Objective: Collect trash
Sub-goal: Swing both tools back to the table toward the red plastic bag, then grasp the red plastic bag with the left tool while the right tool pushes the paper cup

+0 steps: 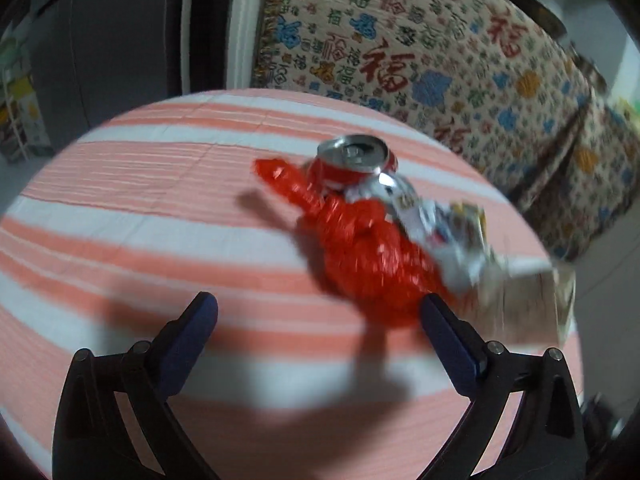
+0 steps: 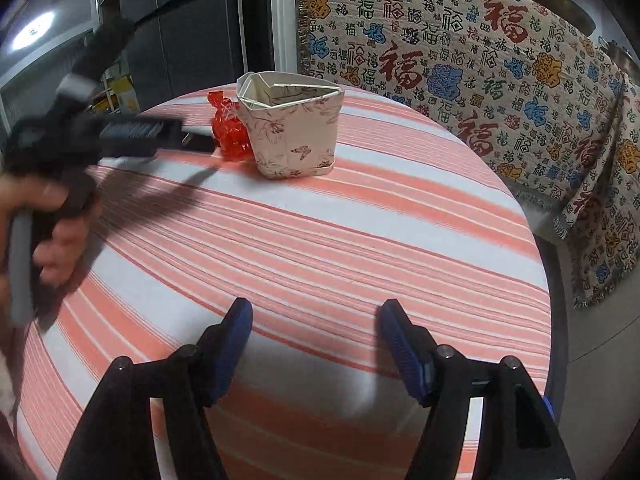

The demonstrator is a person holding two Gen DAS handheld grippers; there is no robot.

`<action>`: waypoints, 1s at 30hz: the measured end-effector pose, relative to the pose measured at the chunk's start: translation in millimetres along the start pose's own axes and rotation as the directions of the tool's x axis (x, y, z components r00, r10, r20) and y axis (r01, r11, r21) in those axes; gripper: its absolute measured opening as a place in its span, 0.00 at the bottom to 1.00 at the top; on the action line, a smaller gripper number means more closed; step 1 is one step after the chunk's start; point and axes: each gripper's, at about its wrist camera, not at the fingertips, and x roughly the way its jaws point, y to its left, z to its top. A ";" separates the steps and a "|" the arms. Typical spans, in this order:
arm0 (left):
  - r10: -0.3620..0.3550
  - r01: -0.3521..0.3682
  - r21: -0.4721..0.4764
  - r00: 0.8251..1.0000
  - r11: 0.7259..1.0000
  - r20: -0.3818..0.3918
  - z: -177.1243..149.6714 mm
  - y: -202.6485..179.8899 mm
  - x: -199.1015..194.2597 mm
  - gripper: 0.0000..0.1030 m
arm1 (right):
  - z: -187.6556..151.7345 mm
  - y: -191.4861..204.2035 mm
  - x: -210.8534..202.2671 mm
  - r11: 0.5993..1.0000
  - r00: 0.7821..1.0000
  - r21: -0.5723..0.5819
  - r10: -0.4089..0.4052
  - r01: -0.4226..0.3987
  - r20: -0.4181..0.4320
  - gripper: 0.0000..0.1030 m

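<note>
A red crinkled plastic bag (image 1: 368, 264), knotted into a tight bundle with a twisted tail pointing to the upper left, lies right of centre in the left wrist view. Touching its upper edge is a crushed red can (image 1: 354, 160), silver top tilted up. A crumpled white and silver wrapper (image 1: 436, 232) rests against the bag's right side. At lower right stands a floral paper bin (image 1: 532, 304), blurred; in the right wrist view its open top sits upright at upper centre.

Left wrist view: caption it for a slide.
Open left gripper nears crumpled red plastic bag, red soda can on striped tablecloth.
</note>
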 end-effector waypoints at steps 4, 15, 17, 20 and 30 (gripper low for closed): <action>-0.076 0.076 0.006 0.997 0.997 -0.016 14.9 -8.1 19.5 0.58 | -0.2 0.4 0.7 1.000 1.000 -0.006 0.008 -0.008 0.000 0.68; -0.046 0.069 0.178 0.991 0.982 -0.130 -45.8 32.2 -51.3 0.46 | 13.1 -11.5 8.6 1.000 1.000 0.023 -0.011 0.012 -0.022 0.71; -0.008 0.035 0.204 0.991 0.978 -0.131 -61.4 43.9 -70.2 0.56 | 24.8 -27.4 4.7 0.995 0.999 0.095 -0.021 0.018 0.033 0.71; 0.014 0.003 0.194 0.996 0.981 -0.086 -77.4 57.2 -86.9 0.67 | 52.1 -64.2 -2.1 0.956 0.991 0.294 -0.034 -0.005 0.127 0.71; -0.015 0.017 0.184 1.000 0.983 -0.017 -72.8 74.3 -111.0 0.73 | 96.8 5.7 21.9 0.955 0.955 0.053 0.289 -0.293 0.060 0.52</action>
